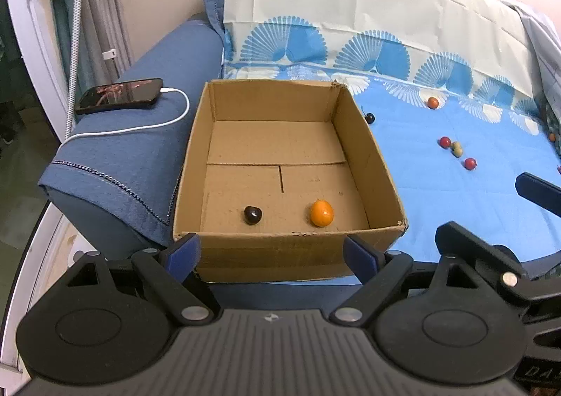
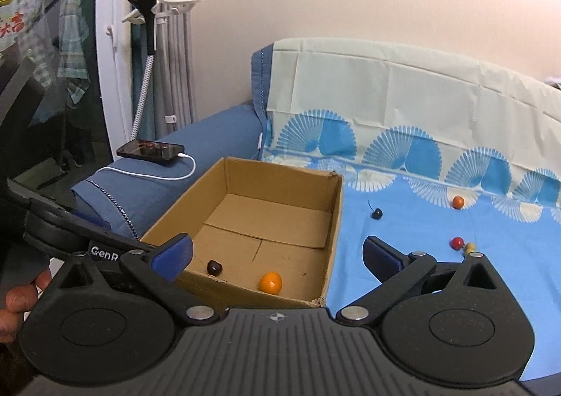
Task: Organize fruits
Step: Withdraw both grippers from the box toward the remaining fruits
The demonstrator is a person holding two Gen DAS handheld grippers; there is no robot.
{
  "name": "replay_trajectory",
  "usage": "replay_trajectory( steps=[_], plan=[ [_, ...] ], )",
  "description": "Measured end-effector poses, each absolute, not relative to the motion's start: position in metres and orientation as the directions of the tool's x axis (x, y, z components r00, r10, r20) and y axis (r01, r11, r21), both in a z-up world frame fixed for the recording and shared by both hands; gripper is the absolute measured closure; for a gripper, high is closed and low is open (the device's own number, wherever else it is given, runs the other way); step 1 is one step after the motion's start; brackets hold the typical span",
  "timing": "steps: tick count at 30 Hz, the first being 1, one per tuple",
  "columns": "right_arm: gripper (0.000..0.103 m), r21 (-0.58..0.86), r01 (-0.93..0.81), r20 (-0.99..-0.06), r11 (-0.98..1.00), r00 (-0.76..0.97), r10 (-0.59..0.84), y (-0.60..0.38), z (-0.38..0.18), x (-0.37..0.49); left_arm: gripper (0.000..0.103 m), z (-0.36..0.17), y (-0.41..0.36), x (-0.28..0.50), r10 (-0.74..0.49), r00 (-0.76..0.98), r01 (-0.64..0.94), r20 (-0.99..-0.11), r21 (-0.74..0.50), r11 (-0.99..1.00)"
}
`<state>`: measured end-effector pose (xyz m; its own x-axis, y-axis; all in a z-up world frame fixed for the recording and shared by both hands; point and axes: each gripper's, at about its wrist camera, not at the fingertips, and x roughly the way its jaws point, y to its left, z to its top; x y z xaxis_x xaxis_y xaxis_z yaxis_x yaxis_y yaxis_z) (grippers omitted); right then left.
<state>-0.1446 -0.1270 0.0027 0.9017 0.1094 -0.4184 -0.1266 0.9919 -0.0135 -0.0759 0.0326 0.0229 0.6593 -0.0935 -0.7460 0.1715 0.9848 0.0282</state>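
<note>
Fruits lie in 2 places: 2 inside the open brown cardboard box, the rest scattered on the light-blue fan-patterned sheet to the box's right. In the box, a small orange oval fruit sits near the near wall, right of centre, and a dark round cherry-like fruit rests to its left, apart from it. On the sheet, a dark cherry with a stem lies just beside the box's far right corner. Farther right and far back is an orange-red round fruit. Nearer, a red round fruit sits next to 2 pale yellow-green fruits, which touch one another, and another red fruit lies just near of them.

The left gripper, with blue pads, hangs in front of the box's near wall, jaws spread wide with nothing gripped between them. The right gripper stands over the box's near right corner, jaws spread fully wide and holding nothing.

A black smartphone with a white charging cable plugged in rests on the dark-blue sofa armrest left of the box. A person's fingers show at the left edge of the right wrist view.
</note>
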Motion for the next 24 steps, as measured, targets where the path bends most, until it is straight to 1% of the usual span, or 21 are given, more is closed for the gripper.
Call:
replay_trajectory(
  steps=[12,24],
  plan=[
    [0.001,-0.008,-0.12,-0.42,0.993,0.901,0.106,-0.1299,0.0034,-0.148,0.011,0.0275,0.0316,-0.0806,-0.093,0.673,0.175,-0.733,0.035,0.984],
    [0.001,0.017,-0.118,-0.442,0.993,0.89,0.113,-0.1315,-0.0045,-0.1397,0.011,0.0191,0.0261,-0.0718,-0.084,0.65,0.18,-0.755,0.045,0.983]
  ],
)
